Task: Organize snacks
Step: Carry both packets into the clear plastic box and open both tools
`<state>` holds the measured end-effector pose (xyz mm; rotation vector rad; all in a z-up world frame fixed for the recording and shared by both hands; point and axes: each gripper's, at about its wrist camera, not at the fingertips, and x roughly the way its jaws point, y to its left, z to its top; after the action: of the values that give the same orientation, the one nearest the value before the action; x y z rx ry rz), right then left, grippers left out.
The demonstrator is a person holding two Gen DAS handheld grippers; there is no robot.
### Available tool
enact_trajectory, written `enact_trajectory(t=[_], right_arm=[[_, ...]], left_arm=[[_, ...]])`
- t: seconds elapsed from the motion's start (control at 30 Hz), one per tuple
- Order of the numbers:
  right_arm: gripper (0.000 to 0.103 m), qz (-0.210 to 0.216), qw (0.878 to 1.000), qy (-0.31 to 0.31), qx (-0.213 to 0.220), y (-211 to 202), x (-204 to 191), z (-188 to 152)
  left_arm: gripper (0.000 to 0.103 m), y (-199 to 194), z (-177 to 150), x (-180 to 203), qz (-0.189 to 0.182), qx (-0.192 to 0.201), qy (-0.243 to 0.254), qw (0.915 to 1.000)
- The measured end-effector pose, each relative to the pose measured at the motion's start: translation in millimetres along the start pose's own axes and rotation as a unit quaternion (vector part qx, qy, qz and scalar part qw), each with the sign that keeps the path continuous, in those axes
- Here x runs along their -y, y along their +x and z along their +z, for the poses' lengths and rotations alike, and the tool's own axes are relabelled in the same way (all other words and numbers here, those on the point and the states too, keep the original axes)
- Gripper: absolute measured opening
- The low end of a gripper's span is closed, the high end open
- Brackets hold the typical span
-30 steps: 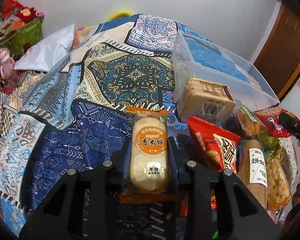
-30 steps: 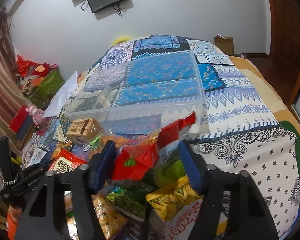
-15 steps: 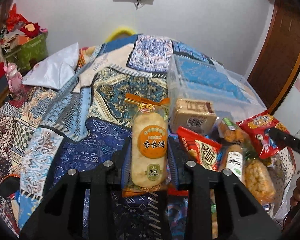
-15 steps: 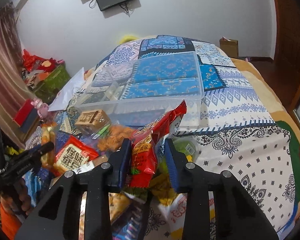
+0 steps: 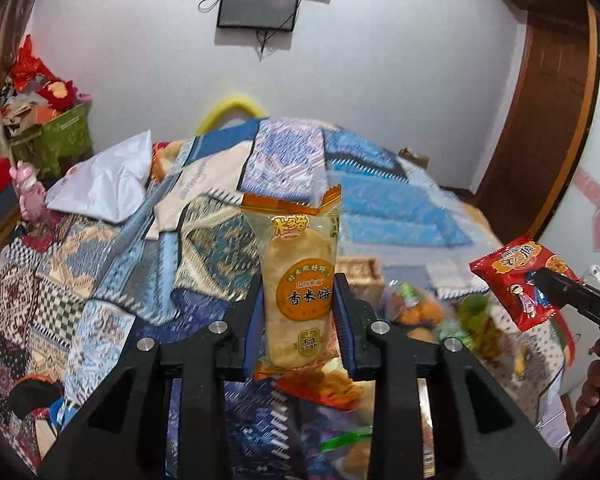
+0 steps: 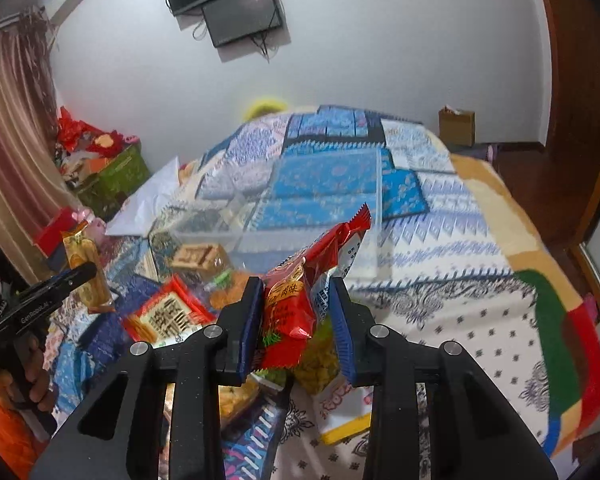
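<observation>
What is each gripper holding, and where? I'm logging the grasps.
Left gripper: rice cracker packet, pinched across its lower half. Right gripper: red snack bag, pinched across its lower middle.

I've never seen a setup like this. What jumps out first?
Two snack packets held up in the air: the left gripper clamps an orange rice cracker pack, the right gripper a red packet. Below lie a snack pile and a clear bin on a patchwork bedspread.

Glossy plastic rice cracker packet [image 5: 300, 280]
</observation>
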<state>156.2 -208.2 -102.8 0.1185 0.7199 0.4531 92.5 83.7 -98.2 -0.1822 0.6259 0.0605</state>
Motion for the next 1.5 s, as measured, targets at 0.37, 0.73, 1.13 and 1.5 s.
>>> enact_trajectory(t=[0.37, 0.73, 1.13, 1.5], right_arm=[[0.030, 0.001, 0.998, -0.020, 0.063, -7.6, -6.5, 38.0], [0.030, 0.001, 0.998, -0.030, 0.062, 33.2, 1.9, 67.9], [0.030, -0.003, 0.999, -0.044, 0.003, 91.6, 13.8, 79.8], [0.030, 0.003, 0.996, -0.059, -0.062, 132.4, 15.1, 74.6]], left_arm=[[0.032, 6.7, 43.6, 42.4, -0.030, 0.039, 0.043, 0.9979], [0.032, 71.4, 77.4, 70.7, -0.039, 0.013, 0.064, 0.9971], [0.032, 159.6, 88.0, 80.1, -0.032, -0.068, 0.071, 0.9946], [0.032, 216.5, 75.6, 72.2, -0.027, -0.151, 0.065, 0.9859]])
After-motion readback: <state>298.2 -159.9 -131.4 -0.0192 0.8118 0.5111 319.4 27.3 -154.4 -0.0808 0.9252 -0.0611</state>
